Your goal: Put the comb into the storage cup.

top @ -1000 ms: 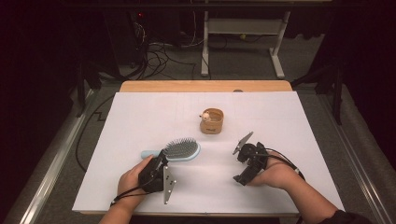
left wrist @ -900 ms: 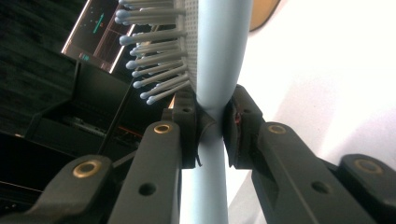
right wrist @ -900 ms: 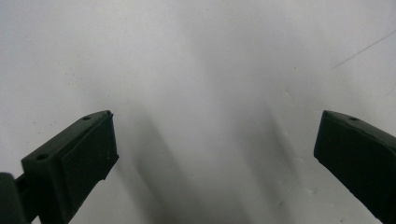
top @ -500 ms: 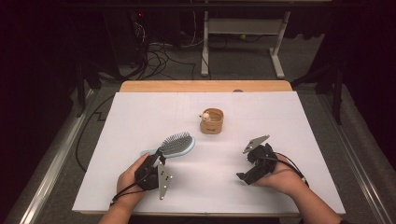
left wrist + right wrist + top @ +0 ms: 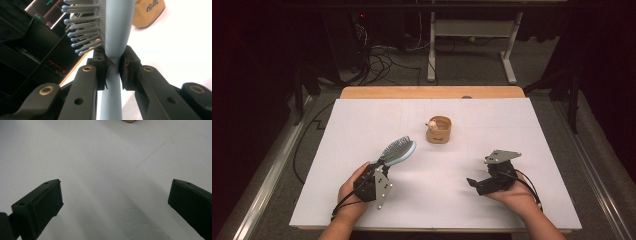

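Note:
A light blue hairbrush with grey bristles is held off the table at the front left, its head pointing up and away. My left gripper is shut on its handle; in the left gripper view the two pads clamp the blue handle of the hairbrush just below the bristles. My right gripper hovers low at the front right, open, with nothing between its fingers but bare white table.
A small tan wooden cup with a pale object at its rim stands mid-table, beyond both grippers. The white table cover ends in a wooden strip at the far edge. Cables and a desk frame lie on the floor behind.
The left gripper has lifted the hairbrush off the table and tilted its head upward. The right gripper has swung round to the left and lowered, moving slightly toward the front.

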The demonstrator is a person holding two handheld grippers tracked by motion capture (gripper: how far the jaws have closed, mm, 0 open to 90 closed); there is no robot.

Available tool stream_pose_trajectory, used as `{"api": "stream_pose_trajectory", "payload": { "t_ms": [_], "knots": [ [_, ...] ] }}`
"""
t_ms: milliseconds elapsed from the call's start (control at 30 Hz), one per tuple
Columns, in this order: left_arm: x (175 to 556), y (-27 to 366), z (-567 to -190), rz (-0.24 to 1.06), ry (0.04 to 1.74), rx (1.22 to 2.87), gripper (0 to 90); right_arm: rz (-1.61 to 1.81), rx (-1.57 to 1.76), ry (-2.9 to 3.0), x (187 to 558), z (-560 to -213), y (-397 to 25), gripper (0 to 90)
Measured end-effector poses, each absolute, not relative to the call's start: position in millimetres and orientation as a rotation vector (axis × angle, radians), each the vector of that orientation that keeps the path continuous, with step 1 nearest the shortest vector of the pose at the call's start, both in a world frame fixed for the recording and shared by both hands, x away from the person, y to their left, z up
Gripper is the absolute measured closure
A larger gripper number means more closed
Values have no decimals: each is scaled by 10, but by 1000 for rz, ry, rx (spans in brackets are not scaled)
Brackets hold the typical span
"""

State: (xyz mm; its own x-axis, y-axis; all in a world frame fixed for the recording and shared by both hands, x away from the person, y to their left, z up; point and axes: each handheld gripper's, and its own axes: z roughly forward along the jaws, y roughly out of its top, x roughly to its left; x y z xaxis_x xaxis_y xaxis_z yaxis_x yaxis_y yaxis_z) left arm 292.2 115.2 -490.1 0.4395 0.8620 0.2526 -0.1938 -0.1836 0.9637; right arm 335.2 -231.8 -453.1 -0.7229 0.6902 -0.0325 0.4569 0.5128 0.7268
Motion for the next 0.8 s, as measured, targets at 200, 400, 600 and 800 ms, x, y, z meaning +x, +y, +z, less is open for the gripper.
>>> {"api": "stream_pose_trajectory", "payload": {
  "t_ms": [200,400,600,800],
  "knots": [
    [2942,1193,-4855,1022,687,1405,772,1143,1006,2349,3303,-4599,-2382,0],
    [2960,1240,-4809,972,737,1367,771,1256,1036,2248,3242,-4605,-2433,0],
    [2973,1273,-4779,936,770,1339,771,1326,1026,2177,3184,-4607,-2463,0],
    [2998,1329,-4728,883,815,1294,771,1352,1018,2144,3136,-4620,-2465,0]
  ]
}}
